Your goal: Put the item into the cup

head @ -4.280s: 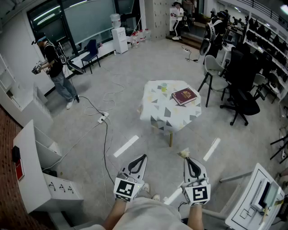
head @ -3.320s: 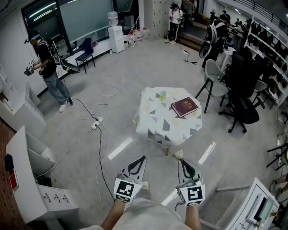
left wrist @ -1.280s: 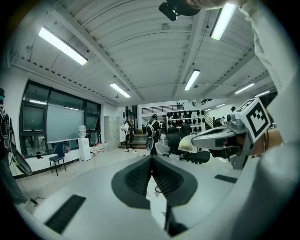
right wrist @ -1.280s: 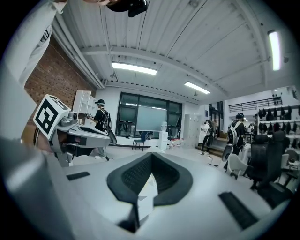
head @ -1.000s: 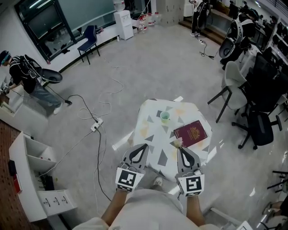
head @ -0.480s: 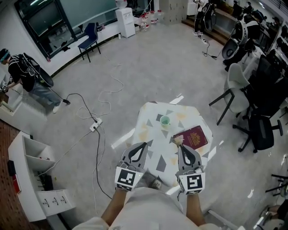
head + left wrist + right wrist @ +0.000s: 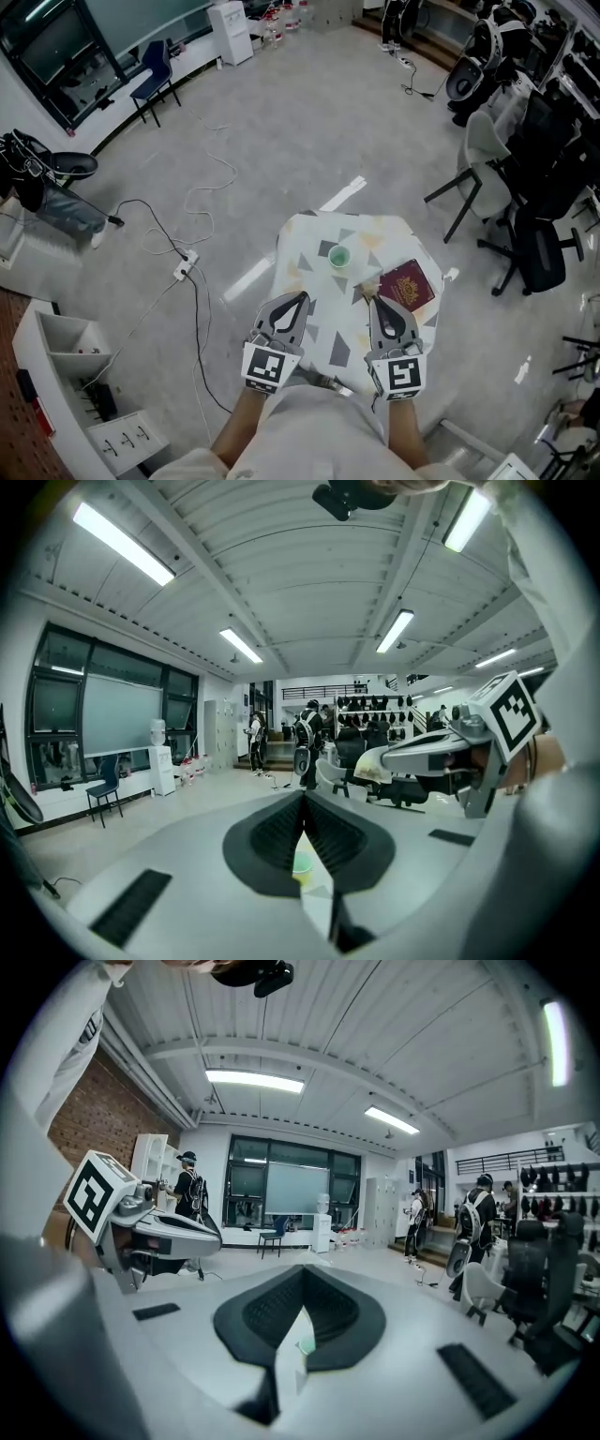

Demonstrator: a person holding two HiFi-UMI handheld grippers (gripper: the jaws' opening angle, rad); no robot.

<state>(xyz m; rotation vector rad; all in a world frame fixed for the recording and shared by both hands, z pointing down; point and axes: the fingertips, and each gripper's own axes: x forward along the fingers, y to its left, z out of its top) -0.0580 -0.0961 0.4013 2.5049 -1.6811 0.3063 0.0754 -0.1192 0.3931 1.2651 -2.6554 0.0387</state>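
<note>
1. Presently the pale item (image 7: 364, 292) sits pinched at the tip of your right gripper (image 7: 372, 300), jaws clamped on it;
2. the green cup (image 7: 338, 256) stands apart from it on the patterned table (image 7: 319, 281), near a red book (image 7: 406, 289);
3. your left gripper (image 7: 302, 298) has its jaws together, empty.

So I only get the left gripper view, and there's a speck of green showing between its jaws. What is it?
Observer: A green cup, standing on a table with a patterned cloth; the head view shows it whole.
Visitor: Anything else on that table?
Observer: A dark red book, to the right of the cup.
Visitor: And the other gripper?
Observer: The right gripper is shut on a small pale item; in the head view its tips show over the table, beside the book.
</note>
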